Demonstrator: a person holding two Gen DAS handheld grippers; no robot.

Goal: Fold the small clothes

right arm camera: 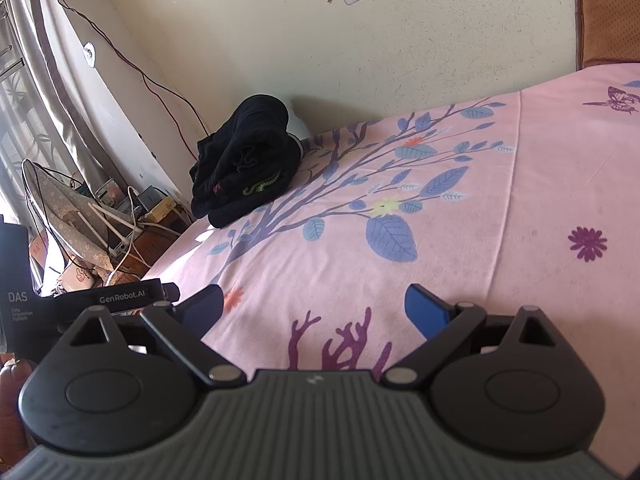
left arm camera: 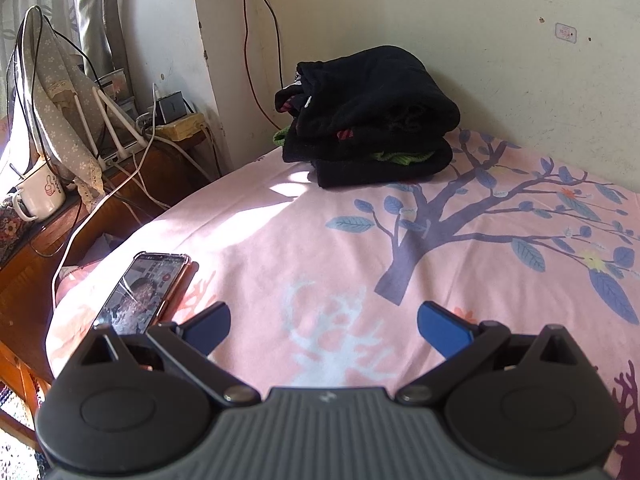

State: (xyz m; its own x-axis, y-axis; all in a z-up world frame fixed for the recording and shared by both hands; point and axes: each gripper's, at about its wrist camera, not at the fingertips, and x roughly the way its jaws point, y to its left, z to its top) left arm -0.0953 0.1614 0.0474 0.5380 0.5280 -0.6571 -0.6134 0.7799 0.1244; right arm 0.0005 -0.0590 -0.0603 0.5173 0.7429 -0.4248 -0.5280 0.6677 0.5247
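Observation:
A stack of folded black clothes [left arm camera: 368, 120], with a bit of green knit showing between layers, sits at the far corner of the bed against the wall. It also shows in the right wrist view [right arm camera: 246, 164]. My left gripper [left arm camera: 323, 330] is open and empty, low over the pink floral bedsheet [left arm camera: 320, 248], well short of the stack. My right gripper [right arm camera: 314, 312] is open and empty over the same sheet [right arm camera: 480, 240], far from the stack. The left gripper's black body [right arm camera: 100, 300] shows at the left in the right wrist view.
A phone [left arm camera: 142, 292] with its screen lit lies on the bed's left edge, just ahead of my left finger. A wooden side table [left arm camera: 120, 200] beside the bed holds a router, cables, a mug [left arm camera: 40, 196] and a cloth-covered object. The wall [right arm camera: 360, 40] borders the bed's far side.

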